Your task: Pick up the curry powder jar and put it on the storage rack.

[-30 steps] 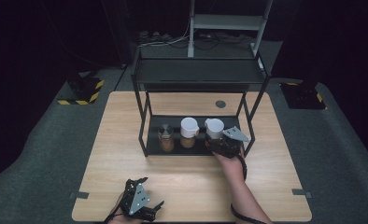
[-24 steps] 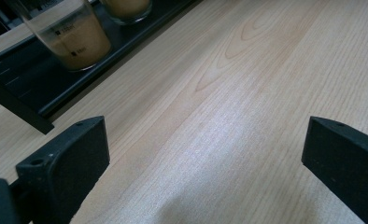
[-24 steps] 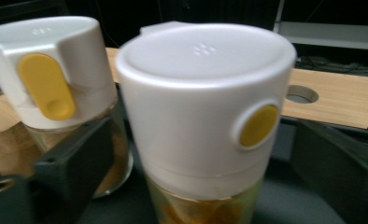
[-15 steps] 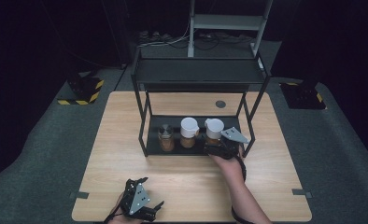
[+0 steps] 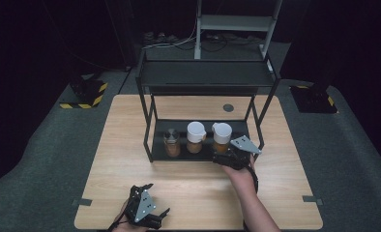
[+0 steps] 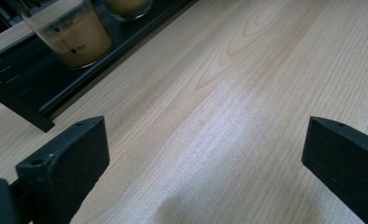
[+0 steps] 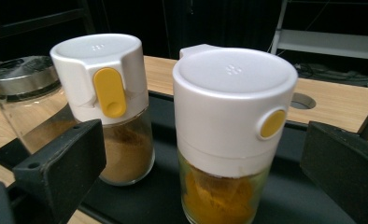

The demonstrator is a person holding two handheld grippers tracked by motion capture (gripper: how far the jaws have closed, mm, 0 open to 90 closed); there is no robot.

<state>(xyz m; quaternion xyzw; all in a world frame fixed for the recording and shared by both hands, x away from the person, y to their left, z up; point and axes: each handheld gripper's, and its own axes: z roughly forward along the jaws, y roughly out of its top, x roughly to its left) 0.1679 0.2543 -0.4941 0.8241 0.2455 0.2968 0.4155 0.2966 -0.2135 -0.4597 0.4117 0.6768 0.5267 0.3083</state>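
Three spice jars stand in a row on the lower shelf (image 5: pixel 237 126) of a black rack. The right jar (image 5: pixel 221 135) (image 7: pixel 229 121) has a white lid with a yellow button and holds orange powder. My right gripper (image 5: pixel 224 156) (image 7: pixel 205 154) is open just in front of it. Its jaws have just been opening; the jar stands between them with a gap on each side. The middle white-lidded jar (image 5: pixel 195 137) (image 7: pixel 108 93) holds brown powder, and the left jar (image 5: pixel 171 142) (image 7: pixel 23 93) has a metal lid. My left gripper (image 5: pixel 157 199) (image 6: pixel 205 154) is open over bare wood near the front edge.
The rack's top shelf (image 5: pixel 205 76) overhangs the jars, and its posts (image 5: pixel 148 140) flank the lower shelf. A round hole (image 5: pixel 228 108) lies in the wooden table (image 5: pixel 285 183) behind the rack. A metal stand (image 5: pixel 237 21) is on the floor beyond the table.
The right gripper's jaws have spread wide off the right jar, and the hand has drawn slightly back and to the right. The left gripper has stayed put.
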